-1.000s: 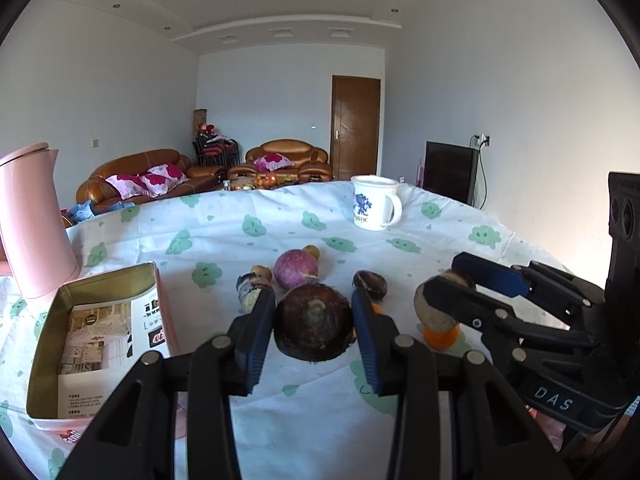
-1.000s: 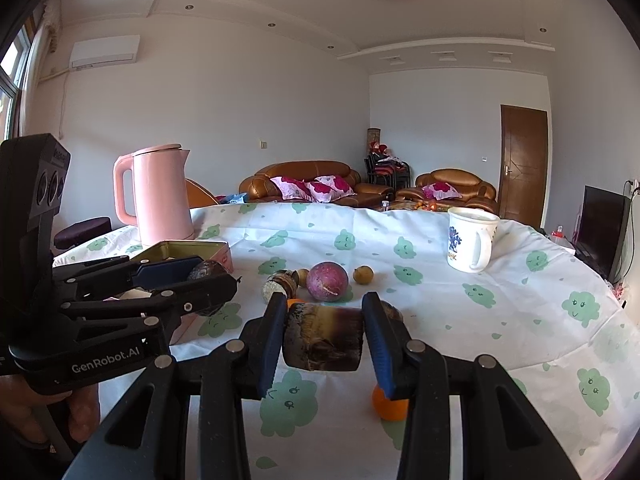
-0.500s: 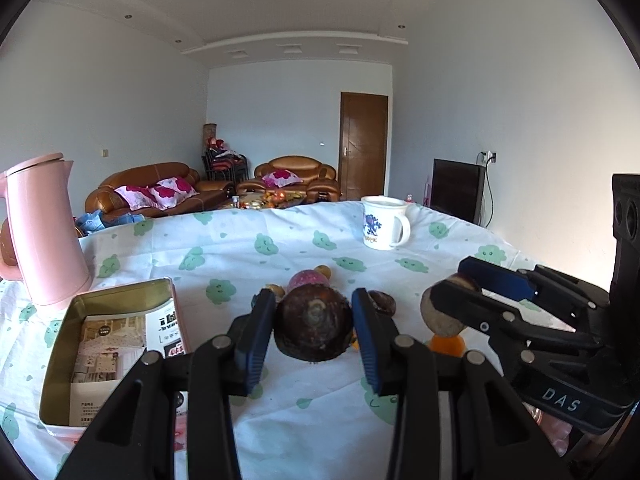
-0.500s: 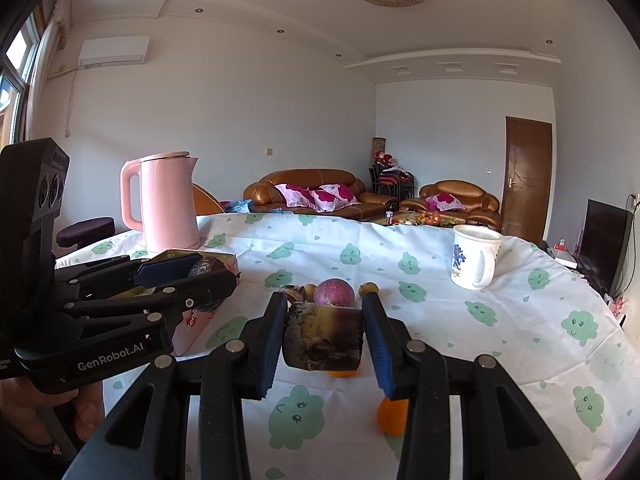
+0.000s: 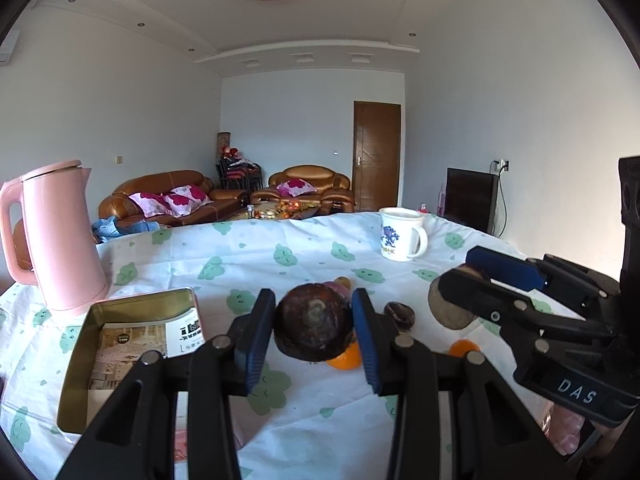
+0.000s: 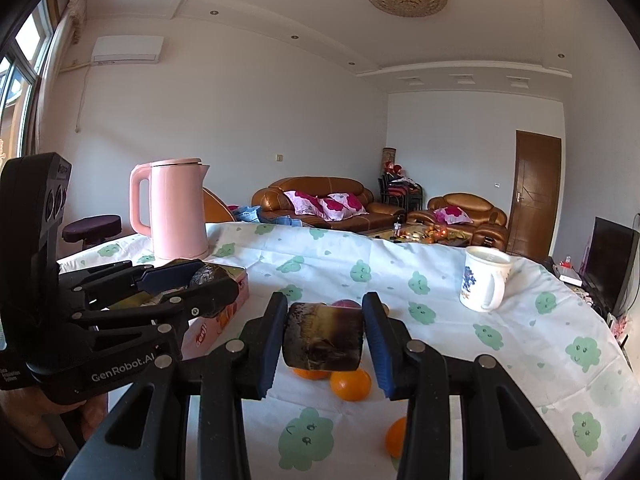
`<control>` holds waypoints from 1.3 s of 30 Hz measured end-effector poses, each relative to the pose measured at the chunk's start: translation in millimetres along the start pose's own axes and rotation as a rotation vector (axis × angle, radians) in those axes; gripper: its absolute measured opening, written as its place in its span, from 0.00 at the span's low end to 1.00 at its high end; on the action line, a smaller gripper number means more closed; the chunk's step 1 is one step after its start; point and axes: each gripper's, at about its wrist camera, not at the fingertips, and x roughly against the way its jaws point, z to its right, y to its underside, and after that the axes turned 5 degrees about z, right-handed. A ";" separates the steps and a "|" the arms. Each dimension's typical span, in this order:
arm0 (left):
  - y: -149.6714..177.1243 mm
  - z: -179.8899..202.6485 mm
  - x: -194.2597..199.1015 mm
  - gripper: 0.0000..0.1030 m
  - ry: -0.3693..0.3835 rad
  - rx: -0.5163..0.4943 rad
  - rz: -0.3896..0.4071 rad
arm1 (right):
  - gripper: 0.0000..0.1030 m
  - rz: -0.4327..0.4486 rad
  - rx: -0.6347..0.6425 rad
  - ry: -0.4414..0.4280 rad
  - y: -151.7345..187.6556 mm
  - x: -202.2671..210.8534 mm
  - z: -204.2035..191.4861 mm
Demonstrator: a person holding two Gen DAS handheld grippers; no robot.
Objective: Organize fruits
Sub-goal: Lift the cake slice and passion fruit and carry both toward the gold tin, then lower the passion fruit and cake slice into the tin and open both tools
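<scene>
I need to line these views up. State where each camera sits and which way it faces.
Left wrist: on the left gripper, looking across the table toward the sofas; own fingers clamp a dark round fruit; right gripper alongside.
Right wrist: on the right gripper, same heading; fingers clamp a brown cut piece; left gripper alongside.
Shared: pink kettle, mug, oranges, tin.

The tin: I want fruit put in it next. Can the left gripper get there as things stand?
Probably yes. The tin lies open just left of the left gripper, nothing between them, and the gripper already holds a dark fruit.
</scene>
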 end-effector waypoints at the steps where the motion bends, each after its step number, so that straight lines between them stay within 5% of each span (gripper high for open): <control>1: -0.3 -1.3 0.3 0.40 -0.004 0.002 0.001 | 0.40 0.001 0.003 -0.002 -0.7 -0.6 -0.8; 39: 14.9 -87.0 -17.0 0.40 -0.184 0.099 -0.139 | 0.40 -0.042 0.056 -0.188 -39.3 -78.0 -49.6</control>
